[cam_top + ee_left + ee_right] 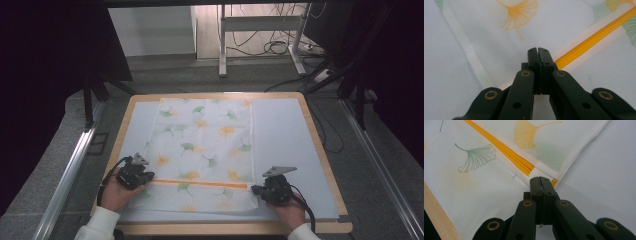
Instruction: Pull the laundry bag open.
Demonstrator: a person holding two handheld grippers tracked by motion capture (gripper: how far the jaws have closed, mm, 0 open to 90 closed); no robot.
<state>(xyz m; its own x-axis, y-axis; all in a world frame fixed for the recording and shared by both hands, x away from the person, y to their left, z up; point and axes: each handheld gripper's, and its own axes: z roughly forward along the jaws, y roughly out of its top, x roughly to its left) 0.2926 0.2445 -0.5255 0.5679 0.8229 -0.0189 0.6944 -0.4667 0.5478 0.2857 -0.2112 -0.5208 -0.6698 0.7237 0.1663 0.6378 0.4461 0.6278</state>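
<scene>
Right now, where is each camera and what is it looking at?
High view: above the person's side, looking forward and down on the table; hands, left gripper and right gripper show.
Left gripper view: rides that gripper, facing the cloth.
Right gripper view: rides that gripper, at the cloth's edge.
All share the orange stripe.
</scene>
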